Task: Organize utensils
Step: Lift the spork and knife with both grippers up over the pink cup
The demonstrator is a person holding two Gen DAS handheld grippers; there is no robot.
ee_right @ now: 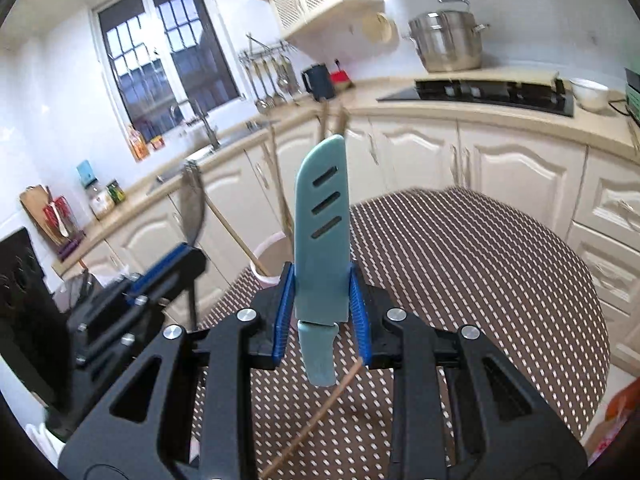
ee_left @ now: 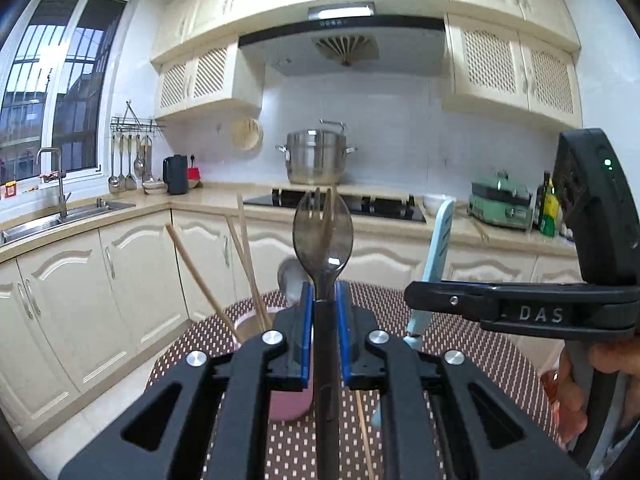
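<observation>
My left gripper is shut on a dark translucent spork, held upright above the dotted table. My right gripper is shut on a light blue sheathed knife, also upright; the knife shows in the left wrist view to the right of the spork. A pink cup on the table holds wooden chopsticks and a metal spoon. It sits just beyond and left of both grippers. The left gripper and spork appear in the right wrist view at the left.
The round table has a brown dotted cloth. One loose chopstick lies on it under the grippers. Cream cabinets, a sink, a stove and a steel pot line the far counter.
</observation>
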